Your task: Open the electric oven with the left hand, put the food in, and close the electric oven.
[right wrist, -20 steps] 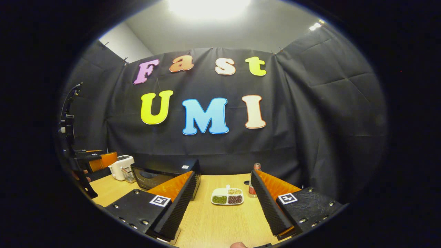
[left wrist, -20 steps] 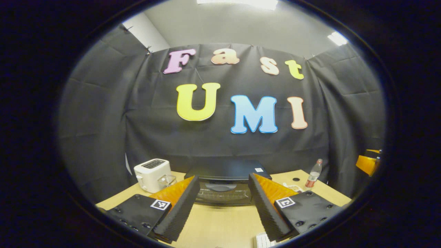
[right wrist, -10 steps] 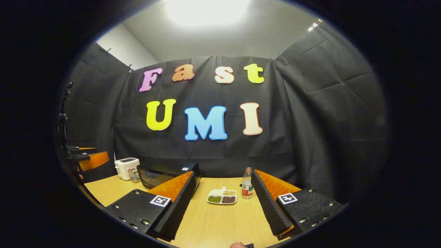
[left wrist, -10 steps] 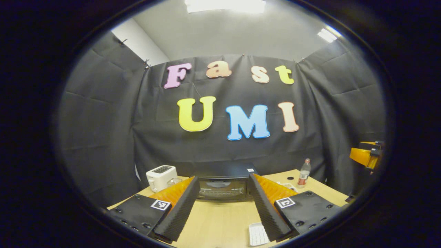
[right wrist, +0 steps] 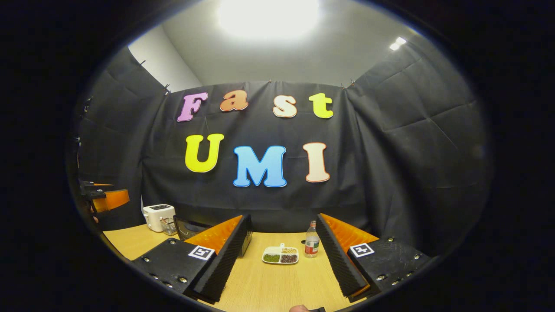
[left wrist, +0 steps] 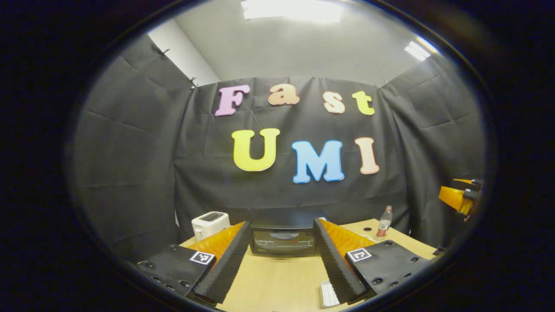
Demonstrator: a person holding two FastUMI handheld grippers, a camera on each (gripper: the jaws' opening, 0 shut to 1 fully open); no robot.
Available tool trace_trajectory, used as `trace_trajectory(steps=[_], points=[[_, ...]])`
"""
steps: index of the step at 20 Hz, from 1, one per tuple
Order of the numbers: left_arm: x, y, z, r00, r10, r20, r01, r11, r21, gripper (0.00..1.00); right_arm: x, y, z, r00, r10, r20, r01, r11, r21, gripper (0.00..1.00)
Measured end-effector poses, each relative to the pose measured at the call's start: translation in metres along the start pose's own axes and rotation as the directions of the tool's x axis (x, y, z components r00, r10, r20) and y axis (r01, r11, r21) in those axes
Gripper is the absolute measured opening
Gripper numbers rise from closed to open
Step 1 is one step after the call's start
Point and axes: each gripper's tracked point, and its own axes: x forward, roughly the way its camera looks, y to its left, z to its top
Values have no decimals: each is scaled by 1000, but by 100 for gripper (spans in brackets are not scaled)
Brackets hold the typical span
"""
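Oven (left wrist: 284, 238) is the landmark: a black electric oven at the back of the wooden table (left wrist: 282, 277), its glass door upright and shut. In the left gripper view it sits squarely between the fingers of the left gripper (left wrist: 282, 260), which are spread wide, hold nothing and stand well short of the door. A white toaster (left wrist: 209, 223) stands just left of the oven and a small drink bottle (left wrist: 383, 222) well to its right.

In the right gripper view the food, a white three-part dish (right wrist: 280, 255) of green, dark and pale beans, lies on the table to the right of the oven with the bottle just beside it. The right gripper (right wrist: 282, 264) frames that dish, its fingers also spread and empty, and still apart from it.

With the door shut and the dish outside, the food is not yet in the oven. My judgement is that the door must be opened next by the left gripper. To do it well, keep the oven centred, come in level with the top edge of the door, where I take the handle to be though it is too small to make out, close both fingers fully on it, and swing the door down along its hinge arc rather than pulling straight, so the oven does not slide toward the toaster.
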Motion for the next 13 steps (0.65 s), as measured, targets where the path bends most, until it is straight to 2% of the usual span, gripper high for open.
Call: trace_trajectory(steps=[4, 13], points=[[-2, 4, 3, 1000, 2, 15, -2, 1000, 27, 99, 0, 4, 1, 1000, 4, -3, -4, 1000, 4, 98], [-9, 7, 7, 1000, 1, 25, -2, 1000, 17, 99, -1, 14, 1, 1000, 22, -16, -21, 1000, 13, 98]])
